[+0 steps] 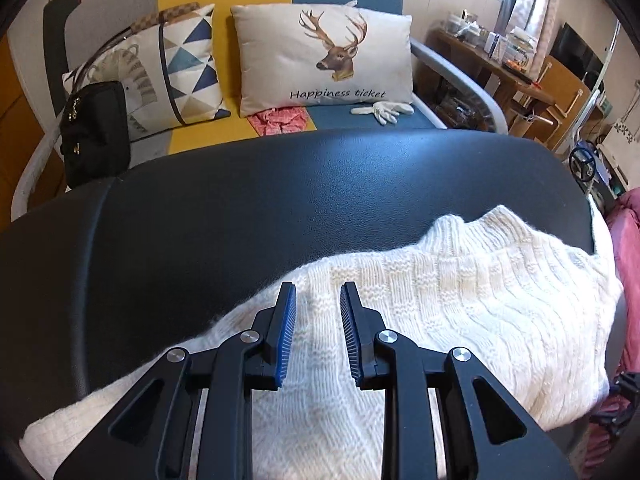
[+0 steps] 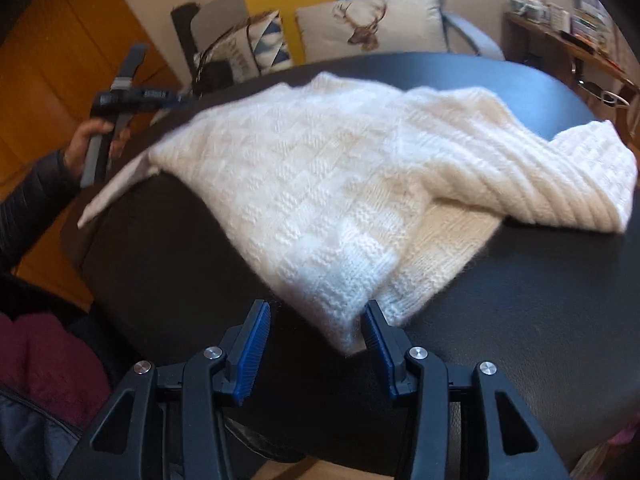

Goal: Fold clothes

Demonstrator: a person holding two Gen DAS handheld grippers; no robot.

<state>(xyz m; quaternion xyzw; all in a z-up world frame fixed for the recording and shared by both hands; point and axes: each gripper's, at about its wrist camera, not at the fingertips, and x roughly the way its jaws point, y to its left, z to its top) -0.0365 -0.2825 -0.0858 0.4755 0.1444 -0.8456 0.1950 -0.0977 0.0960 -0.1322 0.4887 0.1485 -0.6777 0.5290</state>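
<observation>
A white knitted sweater (image 1: 460, 304) lies rumpled and partly folded over itself on the black padded table (image 1: 248, 208). My left gripper (image 1: 318, 292) hovers over the sweater's near-left part, jaws apart with no cloth pinched between the blue pads. In the right wrist view the sweater (image 2: 328, 168) spreads across the table (image 2: 520, 300), its near corner lying between the fingers of my right gripper (image 2: 316, 312). Those jaws stand wide and the pads do not press on it. At the sweater's far left edge, a hand (image 2: 86, 140) holds the left gripper (image 2: 176, 99).
Behind the table stands a sofa with a deer cushion (image 1: 324, 56), a triangle-pattern cushion (image 1: 188, 64), a black bag (image 1: 94, 132), a pink cloth (image 1: 278, 120) and a white glove (image 1: 382, 110). A cluttered wooden desk (image 1: 492, 60) is at the right. A maroon garment (image 2: 52, 364) lies lower left.
</observation>
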